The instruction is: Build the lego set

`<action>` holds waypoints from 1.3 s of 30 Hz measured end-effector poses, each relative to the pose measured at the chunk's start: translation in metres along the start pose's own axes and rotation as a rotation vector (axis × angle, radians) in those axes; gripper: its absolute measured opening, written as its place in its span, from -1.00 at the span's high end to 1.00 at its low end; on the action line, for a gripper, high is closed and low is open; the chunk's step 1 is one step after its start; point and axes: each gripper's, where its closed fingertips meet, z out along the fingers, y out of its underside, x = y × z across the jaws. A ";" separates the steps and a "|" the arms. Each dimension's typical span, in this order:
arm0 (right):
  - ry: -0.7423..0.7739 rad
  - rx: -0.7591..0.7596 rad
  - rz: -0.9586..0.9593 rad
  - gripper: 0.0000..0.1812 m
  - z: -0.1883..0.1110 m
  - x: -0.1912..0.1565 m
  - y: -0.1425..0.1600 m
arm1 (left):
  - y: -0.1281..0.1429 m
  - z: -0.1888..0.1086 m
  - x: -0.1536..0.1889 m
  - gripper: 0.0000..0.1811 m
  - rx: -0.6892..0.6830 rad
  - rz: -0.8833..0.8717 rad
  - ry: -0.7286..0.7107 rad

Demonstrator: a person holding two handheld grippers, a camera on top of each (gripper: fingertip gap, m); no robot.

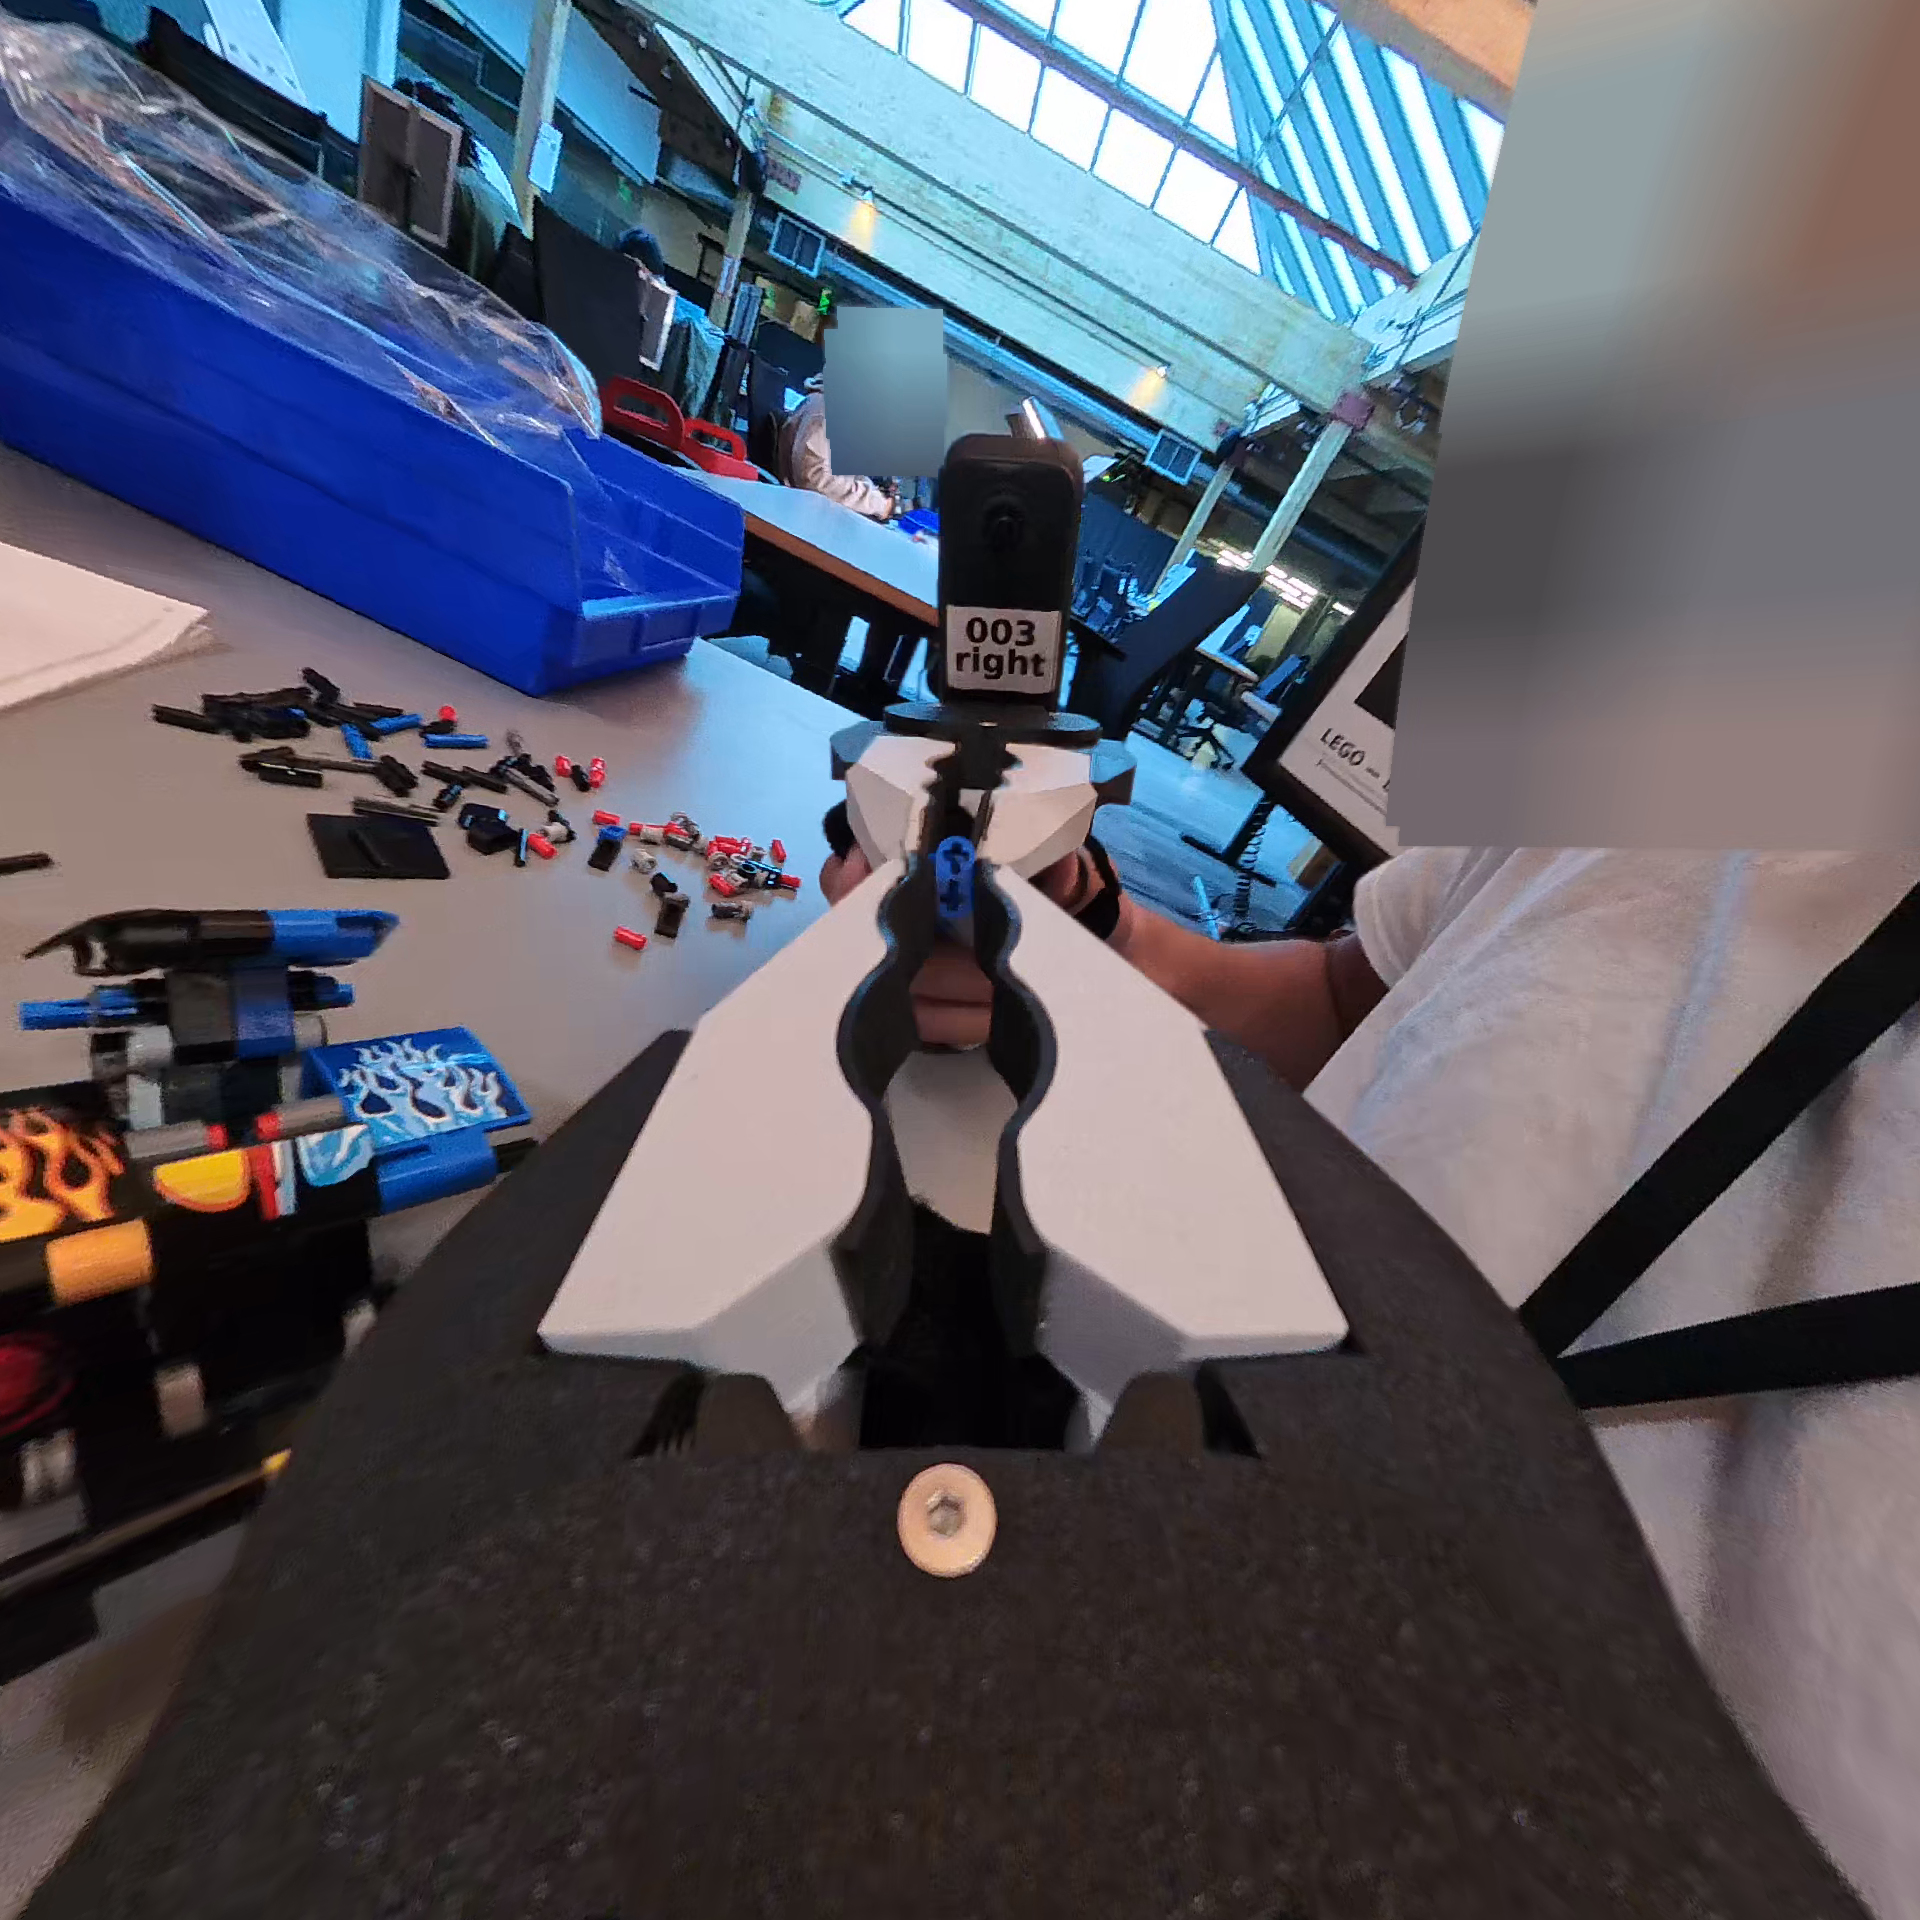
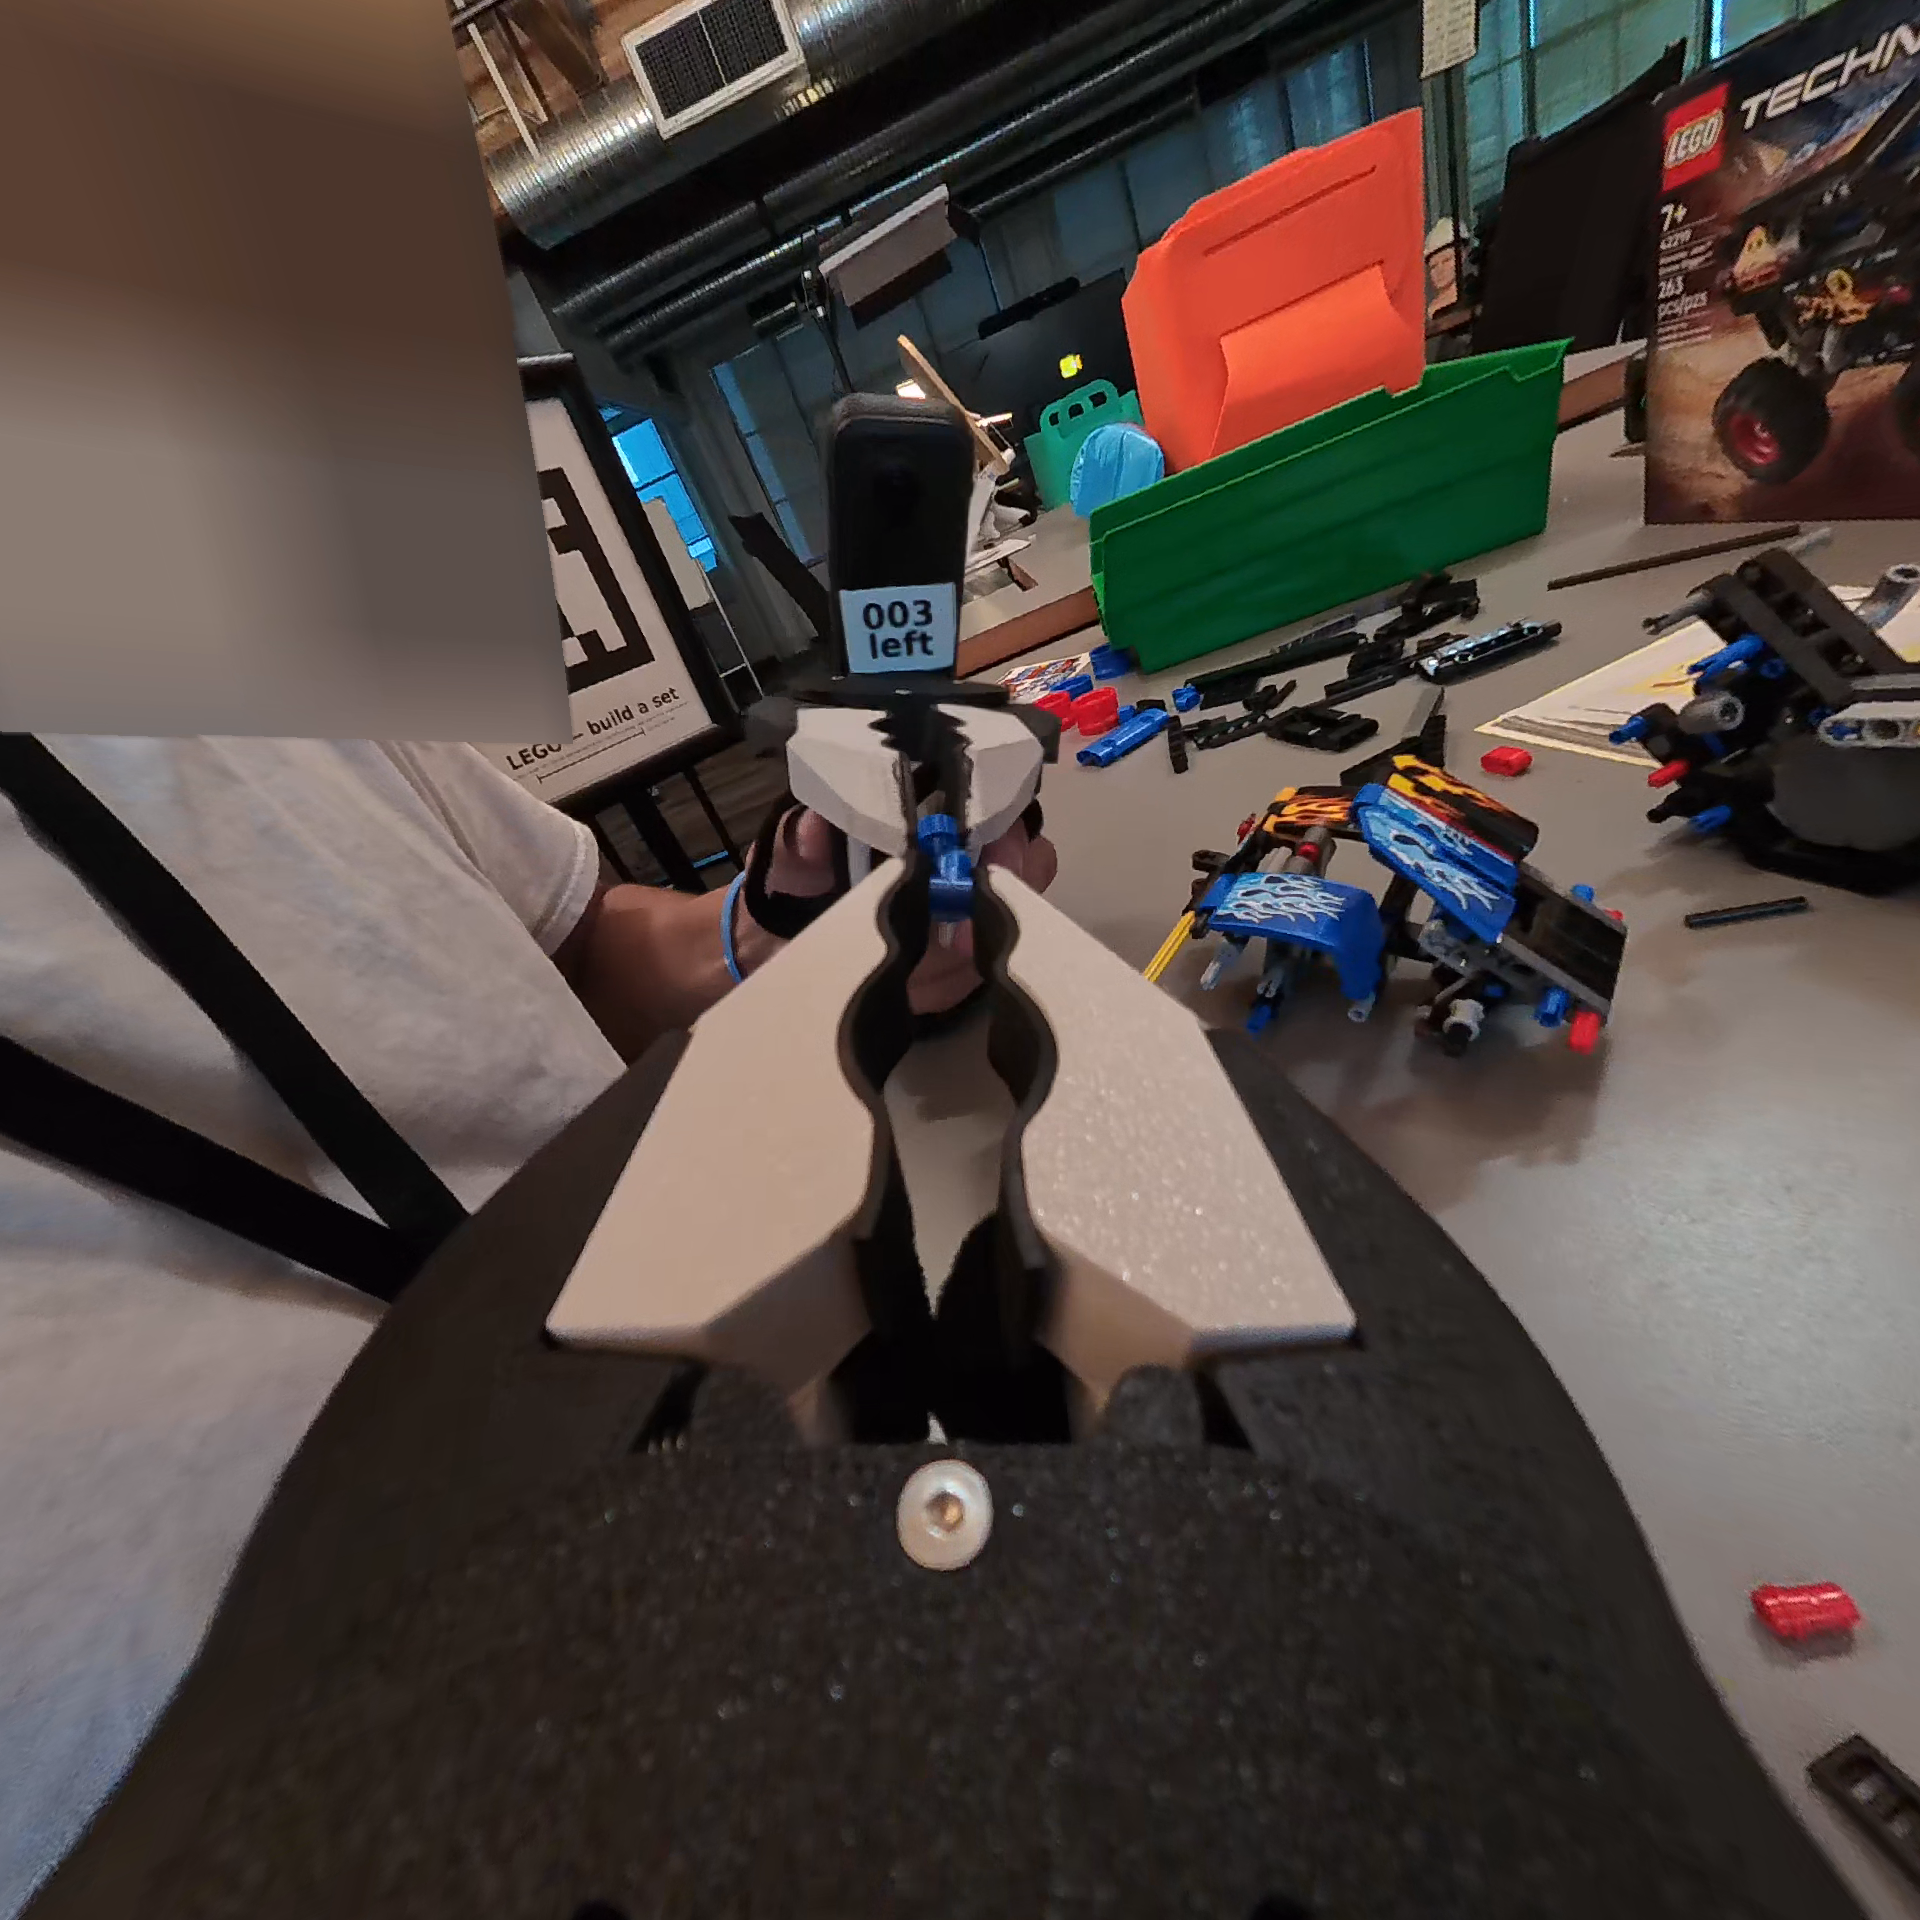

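Both grippers are raised above the grey table (image 2: 1455, 1195), tip to tip and facing each other. My left gripper (image 1: 951, 883) is shut on a small blue connector piece (image 1: 954, 873). The right gripper (image 1: 971, 800) faces it and meets the same piece. In the right wrist view my right gripper (image 2: 940, 888) is shut on the small blue piece (image 2: 948, 868), with the left gripper (image 2: 914, 790) just beyond. A part-built body with blue and orange flame panels (image 2: 1403, 883) lies on the table; it also shows in the left wrist view (image 1: 208, 1091). A black chassis (image 2: 1787, 727) sits at the right.
Loose black, red and blue pieces (image 1: 520, 800) lie scattered near a blue bin (image 1: 364, 468). A green bin (image 2: 1330, 520) with an orange bin (image 2: 1278, 291), the set's box (image 2: 1787, 260) and more loose pieces (image 2: 1299, 686) stand behind. A red pin (image 2: 1803, 1610) lies near. The person's white shirt (image 1: 1558, 1143) is close by. My left and right fingertips are right by each other.
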 end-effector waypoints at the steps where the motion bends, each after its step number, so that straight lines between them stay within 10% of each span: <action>1: 0.001 0.004 -0.003 0.93 0.000 0.000 0.000 | 0.000 0.000 0.001 0.95 0.008 -0.021 0.014; 39: -0.004 -0.046 -0.003 0.93 -0.001 -0.003 0.007 | 0.011 0.001 0.000 0.95 -0.093 -0.238 0.165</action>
